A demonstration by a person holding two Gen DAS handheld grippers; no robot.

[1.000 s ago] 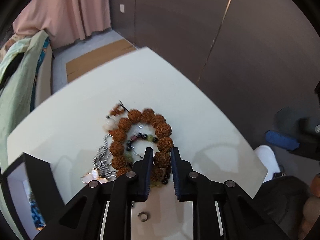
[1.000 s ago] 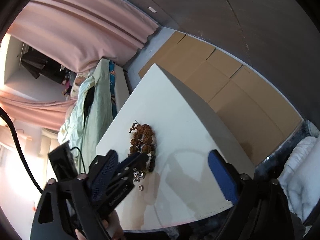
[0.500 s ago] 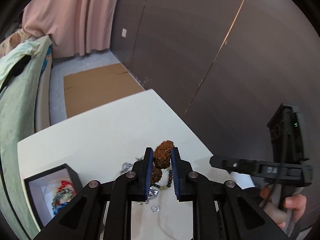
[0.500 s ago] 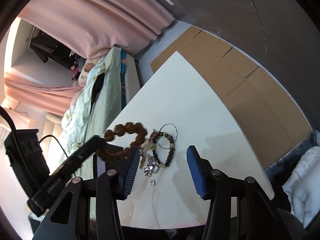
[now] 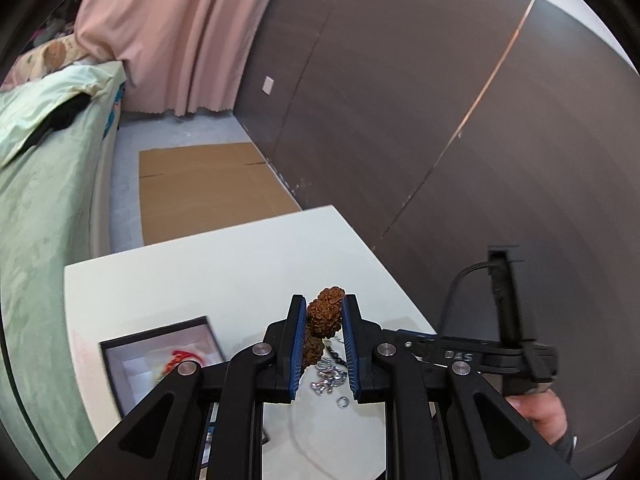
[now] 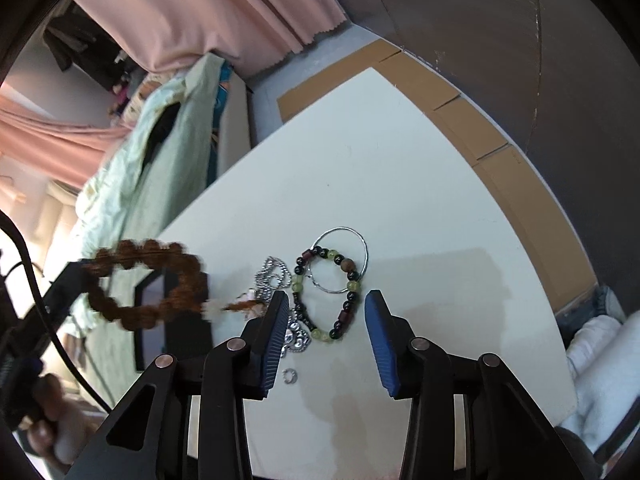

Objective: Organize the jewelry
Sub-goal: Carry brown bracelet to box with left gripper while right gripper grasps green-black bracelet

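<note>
Left claw point(image 5: 323, 334) is clamping the chunky brown seed-bead bracelet point(image 5: 325, 312) up off the white counter point(image 5: 224, 276), probably needing to swing it to the dark-framed jewelry box point(image 5: 160, 356) just left, while the right claw point(image 6: 327, 322) is closing, empty, over the green-and-black beaded bracelet point(image 6: 328, 292).

A dark brown panelled wall point(image 5: 400, 100) runs along one side, with a small white switch plate point(image 5: 267, 85) on it. Pink curtains point(image 5: 180, 32) hang to the grey floor point(image 5: 128, 184), where flattened cardboard point(image 5: 208, 188) lies against the wall. A bed point(image 5: 36, 200) draped in pale green bedding stands just beside the white surface point(image 5: 224, 264). Daylight glows behind the curtains at the far side.
</note>
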